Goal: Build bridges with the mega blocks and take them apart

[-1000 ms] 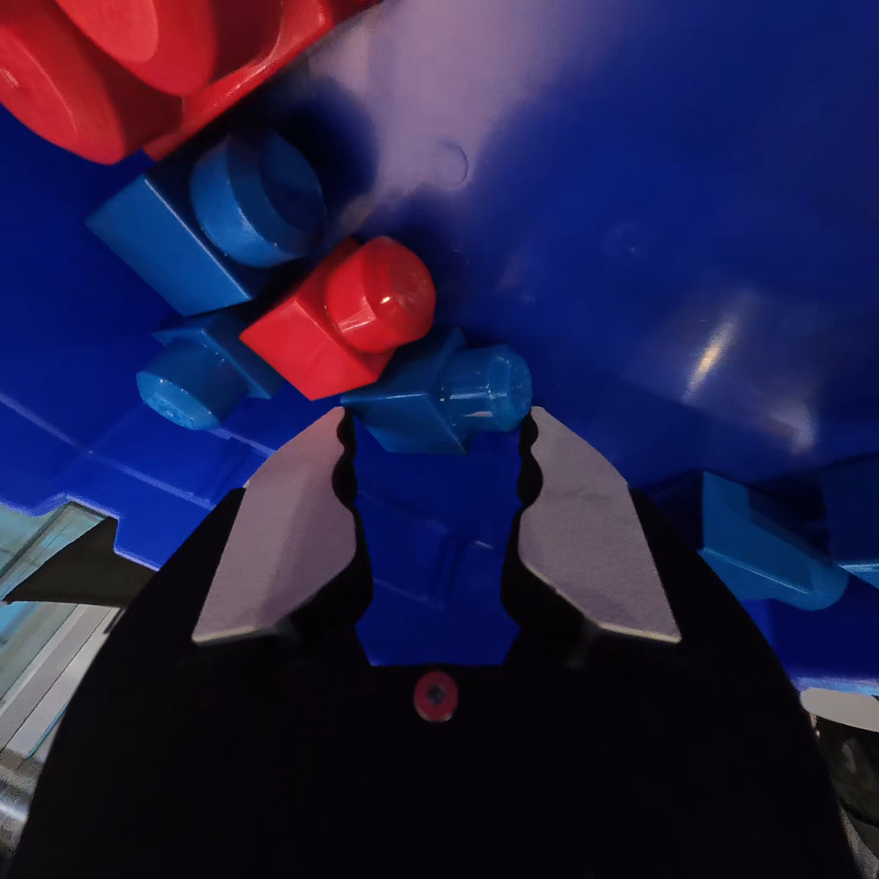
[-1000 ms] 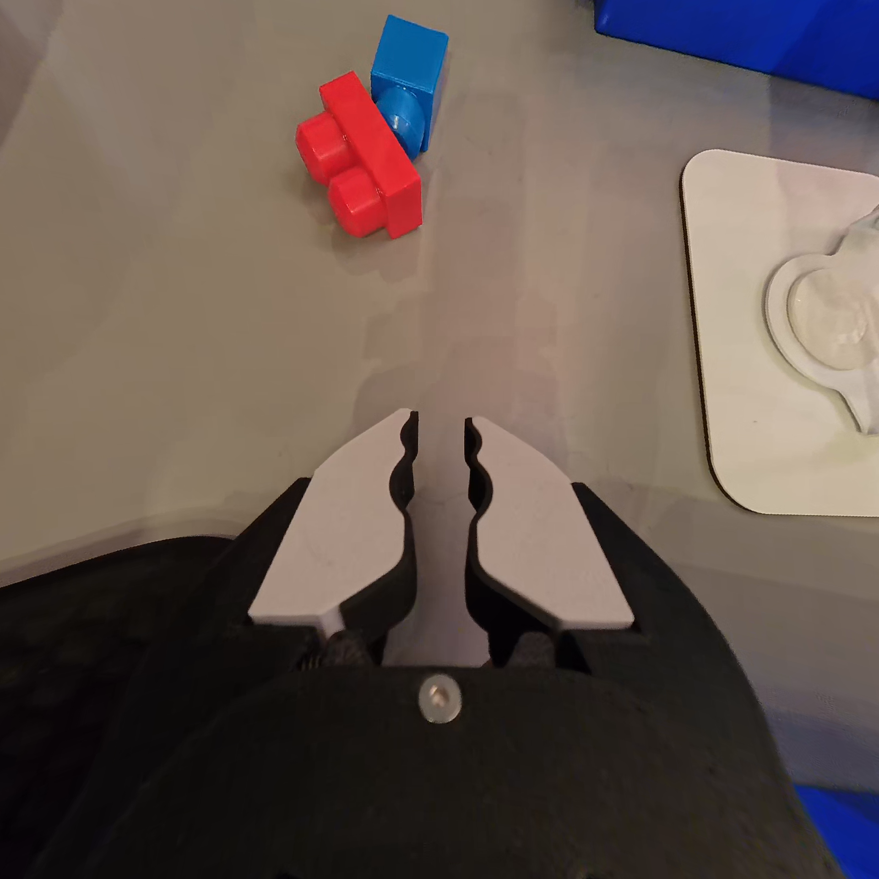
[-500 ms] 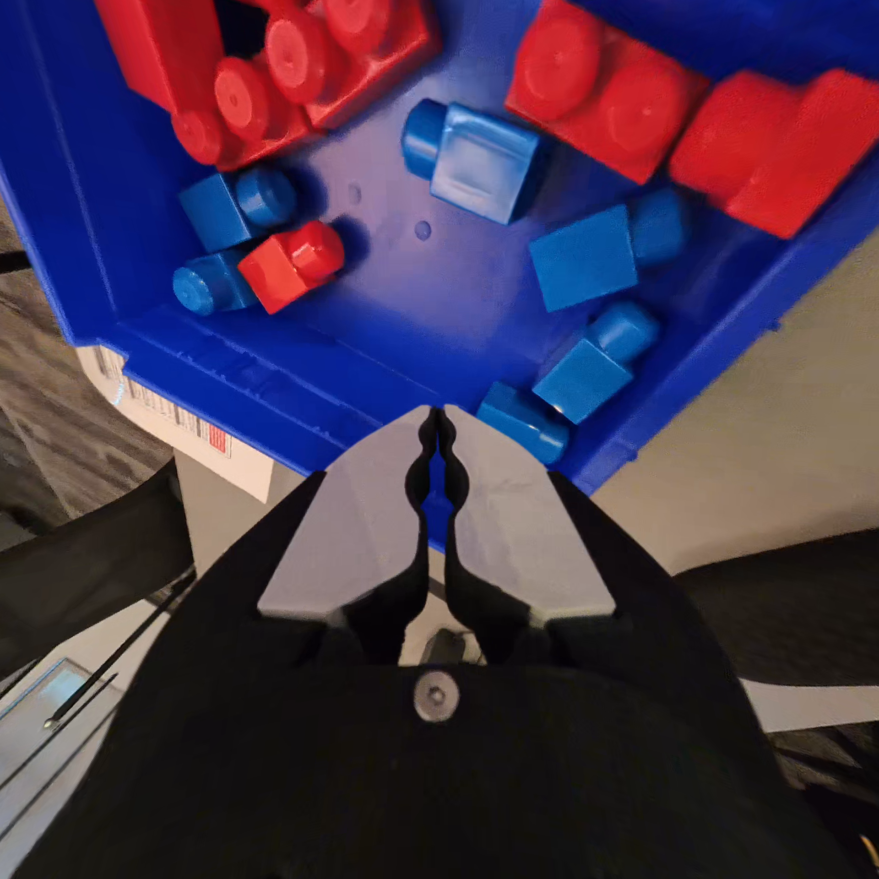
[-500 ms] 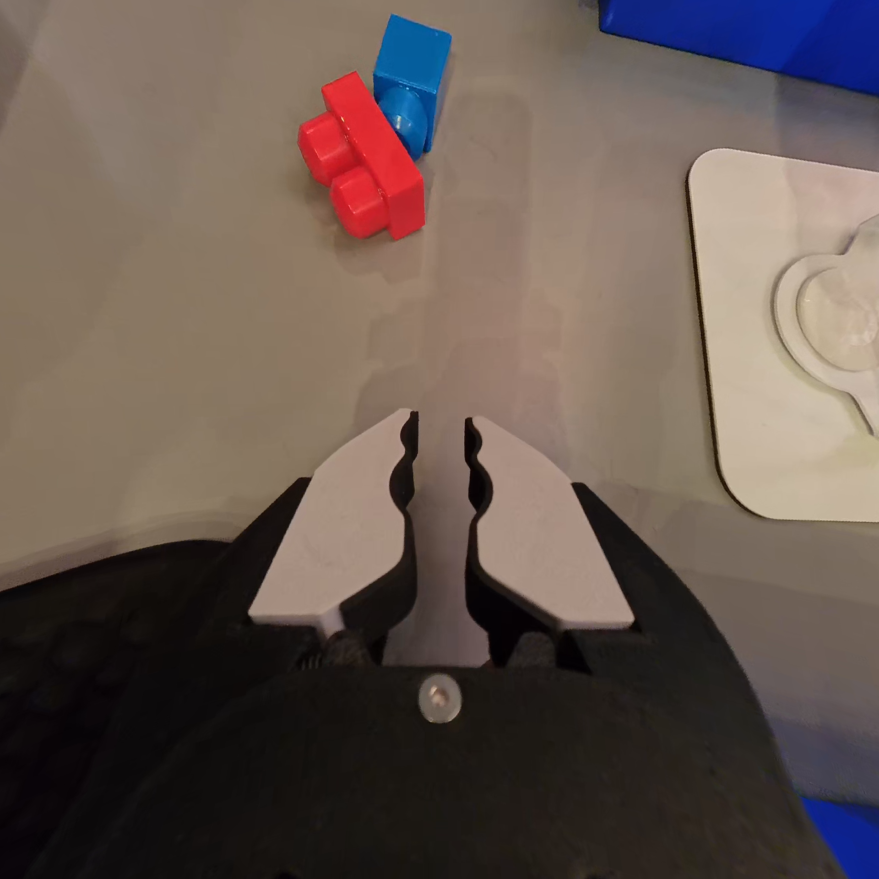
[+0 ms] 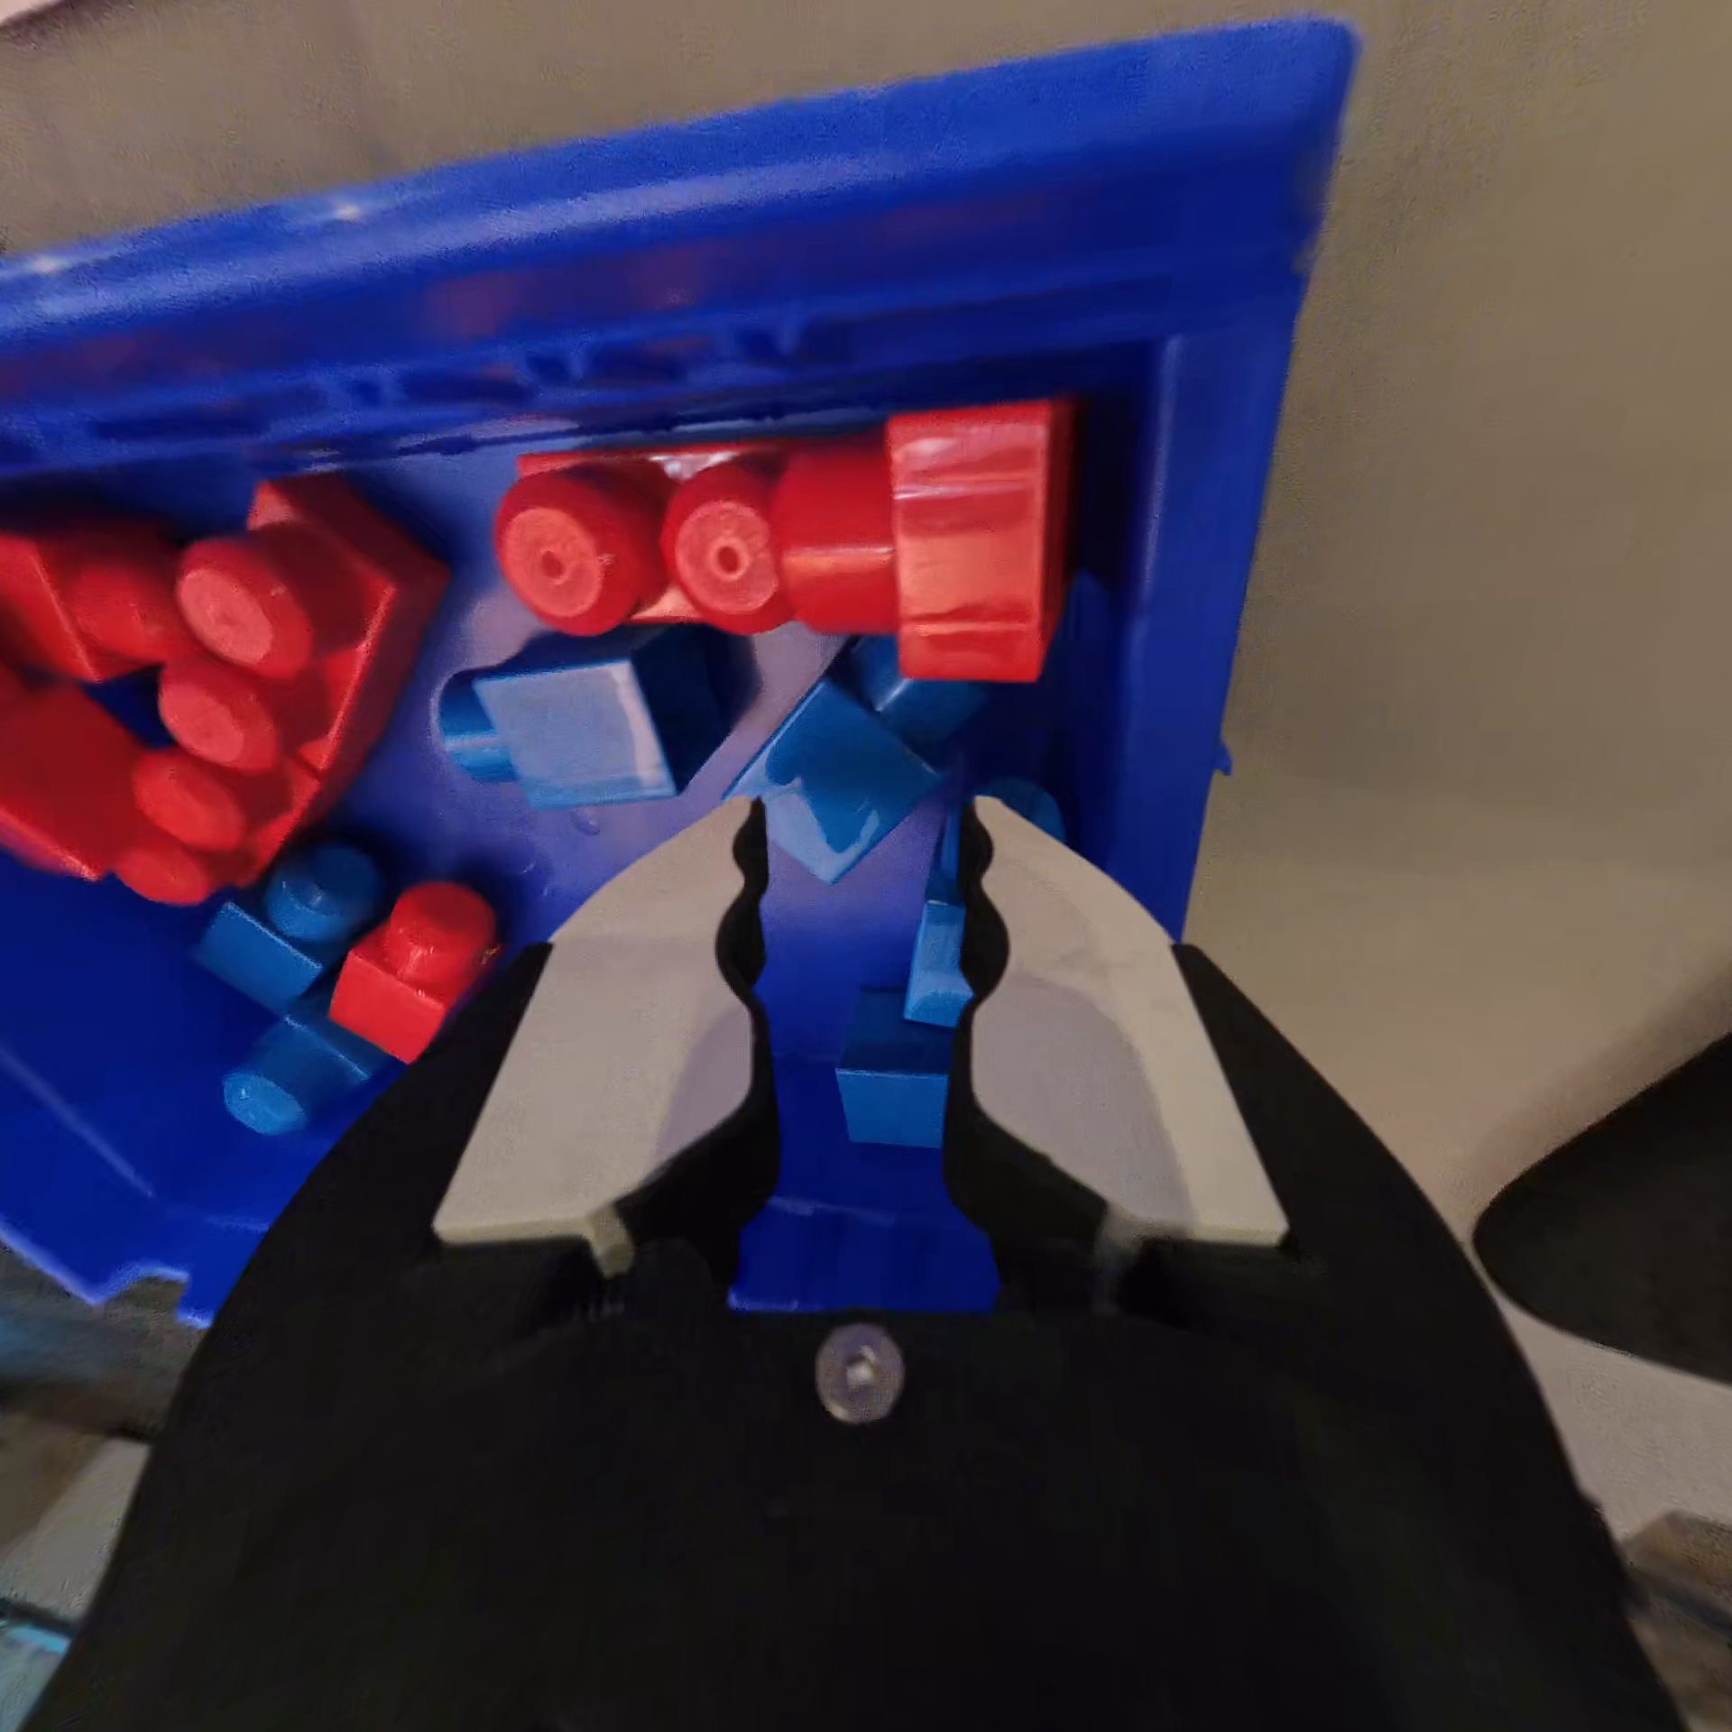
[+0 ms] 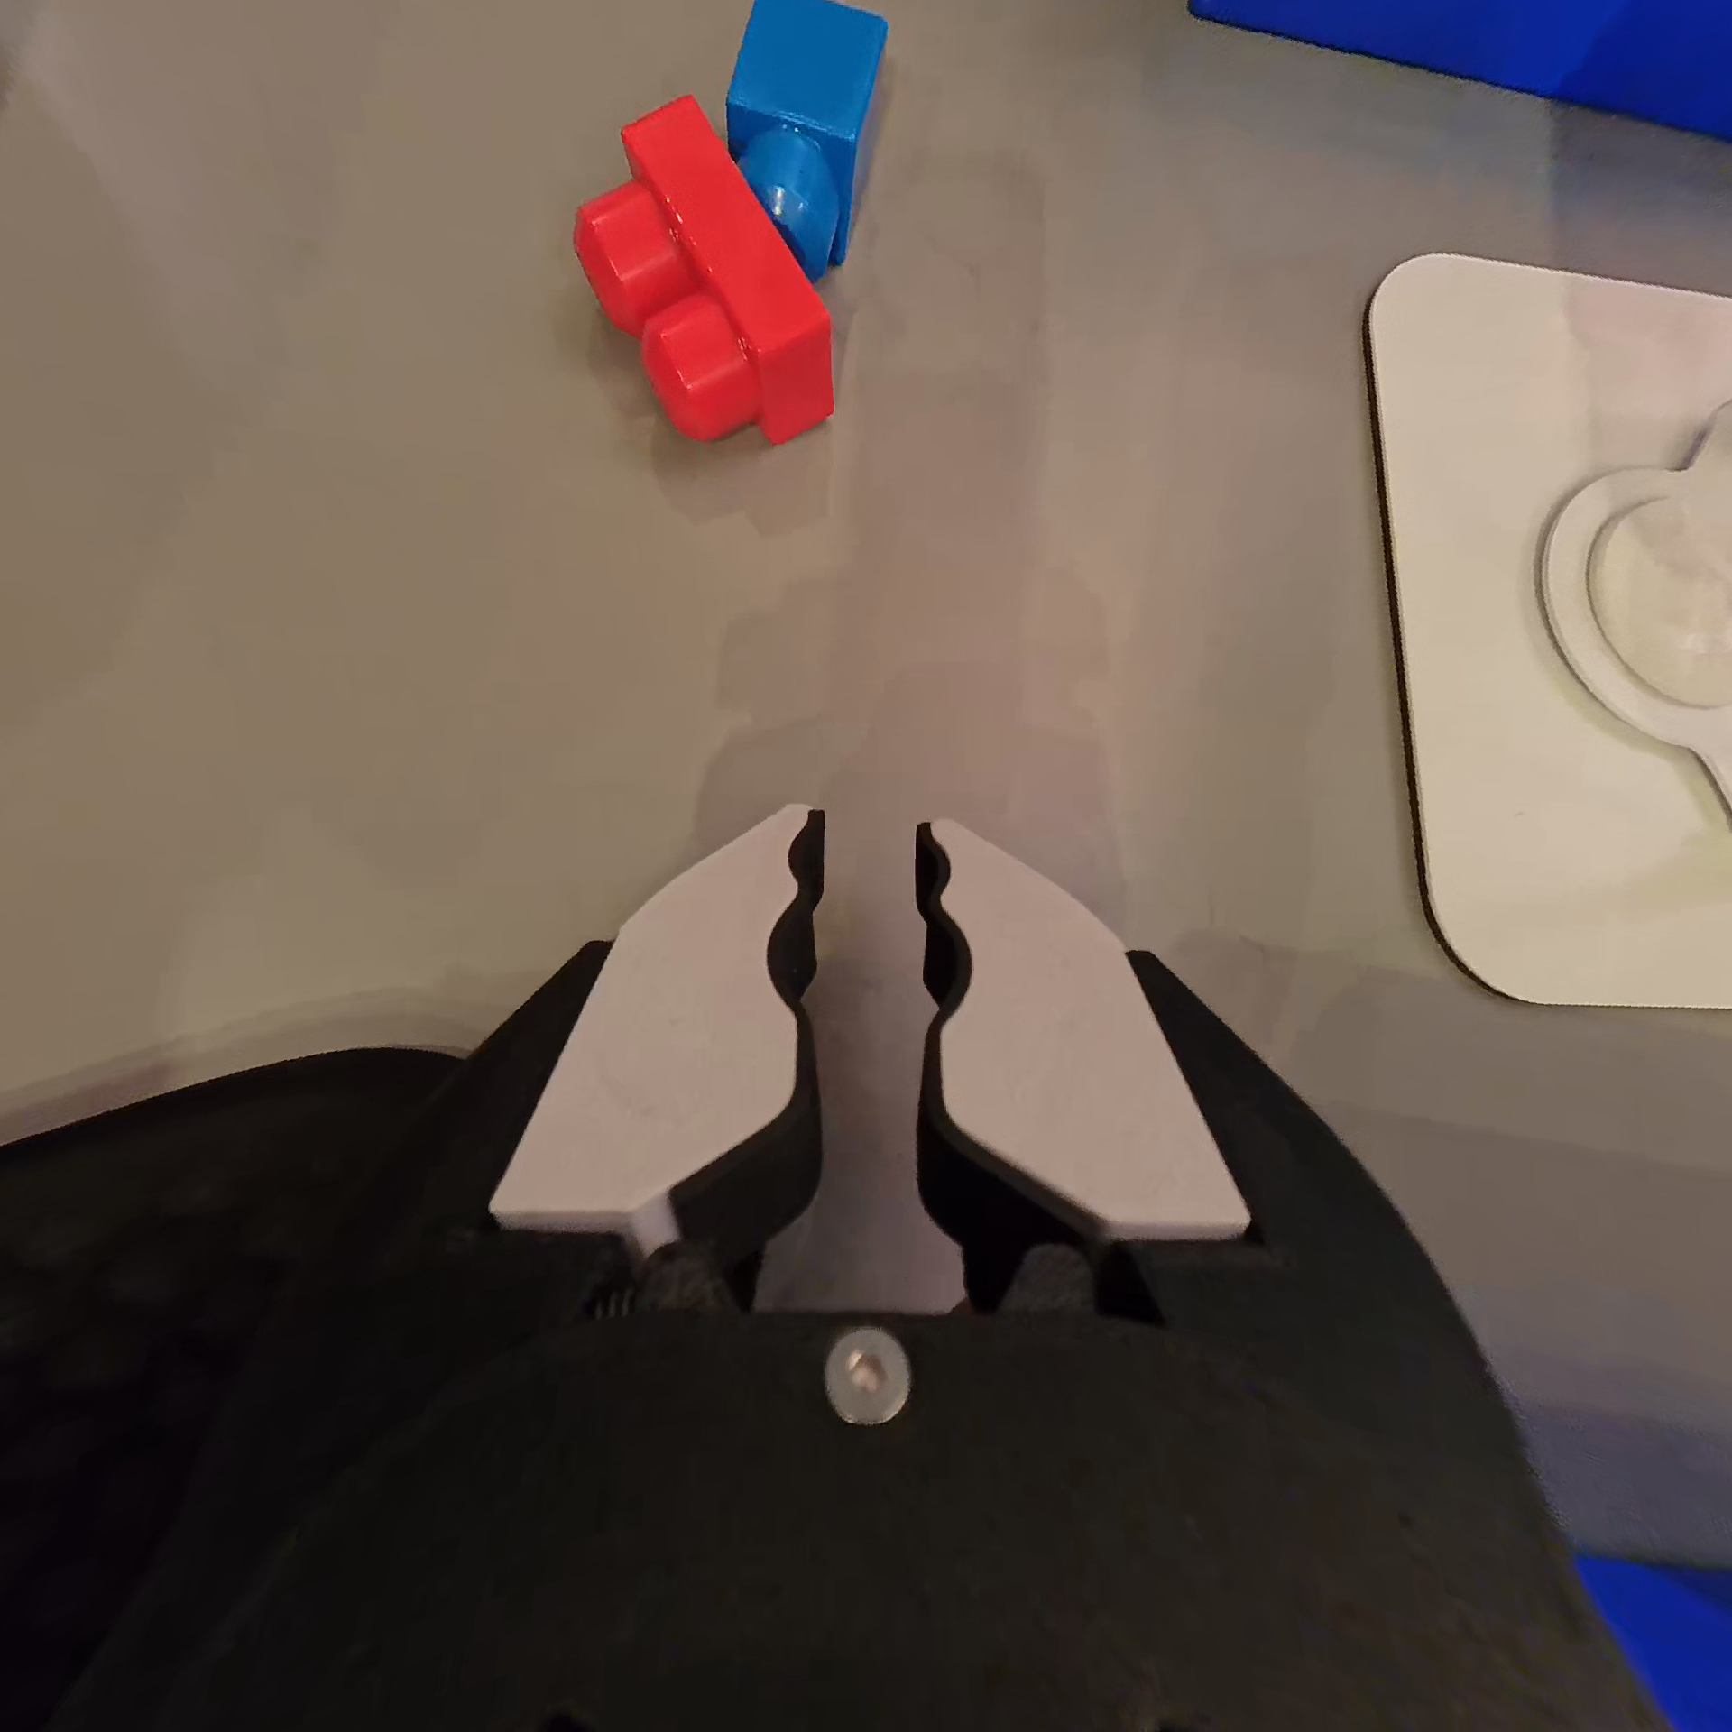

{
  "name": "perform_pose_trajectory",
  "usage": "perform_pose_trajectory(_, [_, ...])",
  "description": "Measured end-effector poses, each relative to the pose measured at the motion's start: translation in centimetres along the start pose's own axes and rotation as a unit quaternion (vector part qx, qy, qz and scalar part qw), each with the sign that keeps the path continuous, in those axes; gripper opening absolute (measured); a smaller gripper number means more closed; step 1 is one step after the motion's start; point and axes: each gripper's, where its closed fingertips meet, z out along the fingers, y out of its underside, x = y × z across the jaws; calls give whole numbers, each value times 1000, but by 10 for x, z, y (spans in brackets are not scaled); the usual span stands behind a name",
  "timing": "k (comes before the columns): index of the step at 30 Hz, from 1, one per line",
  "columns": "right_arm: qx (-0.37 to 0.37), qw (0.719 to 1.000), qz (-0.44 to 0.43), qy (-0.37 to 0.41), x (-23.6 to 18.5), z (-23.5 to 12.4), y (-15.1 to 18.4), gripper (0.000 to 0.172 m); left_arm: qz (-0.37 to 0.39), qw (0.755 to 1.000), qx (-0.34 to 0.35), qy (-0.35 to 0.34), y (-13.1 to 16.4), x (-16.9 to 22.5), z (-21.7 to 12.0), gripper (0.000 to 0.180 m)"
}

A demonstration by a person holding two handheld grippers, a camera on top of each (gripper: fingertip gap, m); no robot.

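On table (image 6: 375, 562): one red block (image 6: 722, 281), one blue block (image 6: 811, 103).

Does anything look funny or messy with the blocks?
Yes. The blocks in the blue bin lie jumbled, tipped on their sides, studs pointing every way. On the table, a red two-stud block and a blue block lie toppled on their sides, leaning together, not joined. Nothing looks broken.

Blue bin (image 5: 656, 309) — motion-blurred, left side cropped; two blue blocks (image 5: 923, 1022) partly behind the fingers (image 5: 1078, 1031) (contact indeterminate).
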Motion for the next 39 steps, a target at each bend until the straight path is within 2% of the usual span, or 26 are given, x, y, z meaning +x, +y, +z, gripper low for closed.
perform_pose_trajectory(2, [-1,1000,2,-3,0,1,2,19,37,999,-30,-15,4,-5,7,41])
perform_pose_trajectory(5, [-7,1000,1,-4,-1,3,3,19,76,996,-34,-33,5,-14,11,46])
perform_pose_trajectory(11, [-10,1000,4,-6,-1,5,6,19,113,992,-51,4,7,-10,22,39])
perform_pose_trajectory(14, [-12,1000,3,-7,-1,6,7,19,88,995,-43,17,6,-10,21,37])
perform_pose_trajectory(16, [-9,1000,5,-8,-1,5,6,19,43,998,-49,13,13,-14,16,36])
perform_pose_trajectory(21, [-4,1000,6,-10,-1,5,5,19,-63,998,-12,-9,14,-14,-29,36])
perform_pose_trajectory(25, [-2,1000,6,-8,-1,4,4,19,-111,994,-14,-17,7,16,-65,36])
perform_pose_trajectory(28, [-1,1000,6,-5,0,3,4,19,-115,993,-5,-5,-19,61,-76,36])
perform_pose_trajectory(31, [-1,1000,4,-4,0,4,3,19,-115,993,15,4,-58,100,-71,36])
perform_pose_trajectory(36, [-8,1000,-3,-4,-1,6,3,19,-101,994,34,9,-121,113,-53,36])
perform_pose_trajectory(39, [-12,1000,-5,0,0,6,4,18,-84,996,20,19,-137,105,-41,36])
